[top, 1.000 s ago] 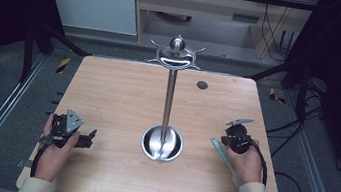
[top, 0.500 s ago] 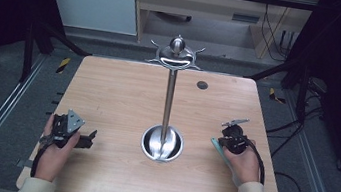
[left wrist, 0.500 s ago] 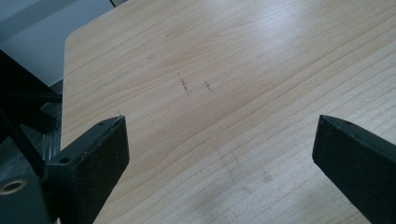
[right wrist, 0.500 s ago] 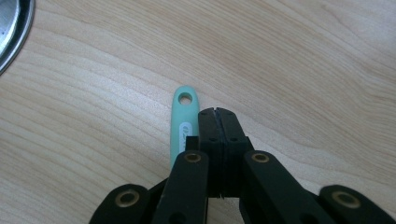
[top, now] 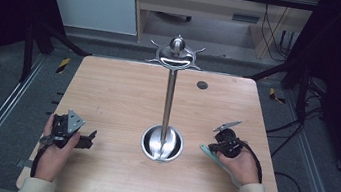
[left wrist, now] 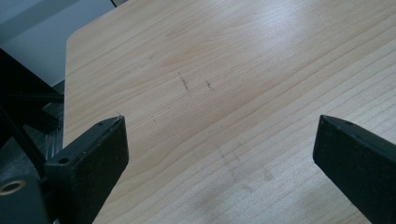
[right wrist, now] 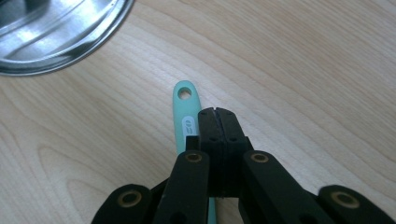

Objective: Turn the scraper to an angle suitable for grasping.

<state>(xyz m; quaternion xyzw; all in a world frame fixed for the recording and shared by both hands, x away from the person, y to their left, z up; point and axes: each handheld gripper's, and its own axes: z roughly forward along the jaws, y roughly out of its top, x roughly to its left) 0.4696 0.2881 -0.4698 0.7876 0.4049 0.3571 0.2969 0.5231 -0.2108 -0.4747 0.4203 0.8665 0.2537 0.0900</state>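
The round steel base [top: 162, 144] of the stand [top: 169, 101] is sitting at the middle of the table [top: 118, 93], dished like a shallow bowl, and nothing is lying in it apart from the pole rising out of its centre. The hooked crown [top: 175, 55] at the top of the pole is carrying nothing that I can make out.

I am holding my right gripper [right wrist: 218, 112] with its jaws pressed fully together, pad against pad, and nothing is sitting between them. A teal handle [right wrist: 185, 109] with a hole at its end is lying flat on the wood just beside those closed jaws, on their left in the right gripper view, running back underneath the gripper body. I cannot tell whether the jaws are touching it. In the high view that handle [top: 211, 156] is showing at the near right of the table, beside my right hand [top: 239, 161], with the steel base close by.

My left gripper [left wrist: 219, 140] is standing wide open over bare wood, gripping nothing, at the near left of the table.
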